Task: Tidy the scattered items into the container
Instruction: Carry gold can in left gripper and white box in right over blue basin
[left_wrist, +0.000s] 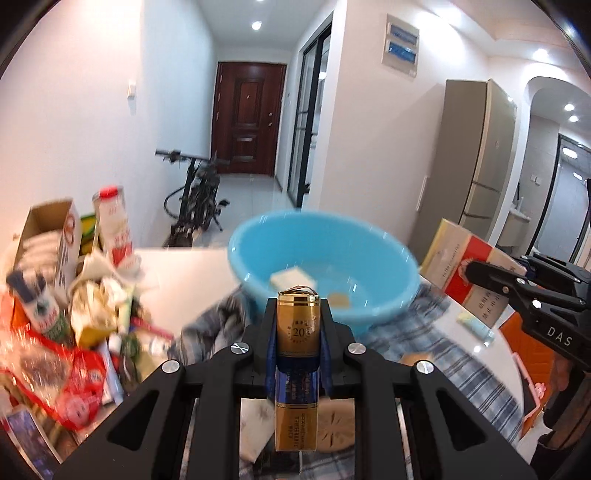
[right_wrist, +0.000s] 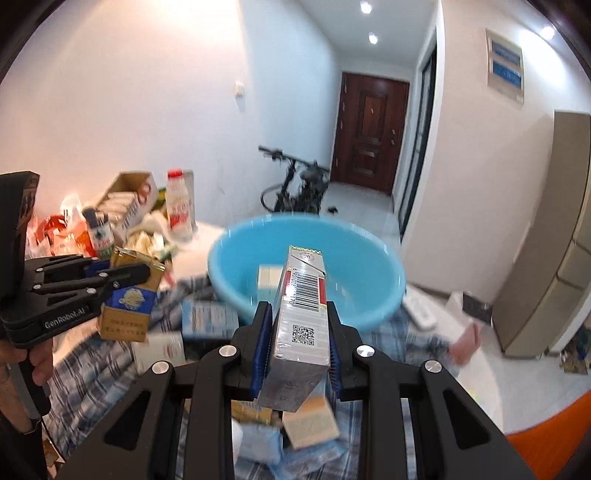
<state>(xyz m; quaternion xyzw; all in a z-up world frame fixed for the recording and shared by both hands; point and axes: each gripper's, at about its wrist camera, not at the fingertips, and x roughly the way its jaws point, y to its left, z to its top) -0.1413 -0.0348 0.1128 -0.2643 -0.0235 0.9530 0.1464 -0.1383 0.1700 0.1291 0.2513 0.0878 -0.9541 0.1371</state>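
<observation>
So the table (right_wrist: 436, 354) is draped in a plaid cloth (right_wrist: 92, 373), and pretty much everything is arranged around the blue basin (right_wrist: 354, 266), which is parked near the far edge, within reach of both grippers, presumably so stuff can just be dropped in. A cream box (right_wrist: 269, 277) is already seen inside it, plus a small tan piece in the left wrist view.

A messy heap of cartons, bottles and red bags (left_wrist: 74, 317) is piled along the left edge, clearly not sorted yet. More small boxes (right_wrist: 210, 317) are scattered on the cloth just in front of the basin.

The red-and-white pack (right_wrist: 303, 325) is clamped by its flat sides in the right gripper (right_wrist: 300, 314), jaws closed down to the pack's width, and it's held up in the air just short of the basin's near rim, probably lined up for a drop.

The gold-and-blue pack (left_wrist: 297, 369) is pinched the same way in the left gripper (left_wrist: 297, 321), narrow faces between the pads, raised off the cloth and aimed at the basin too. It looks like both are meant to be released once they're carried over the rim.
</observation>
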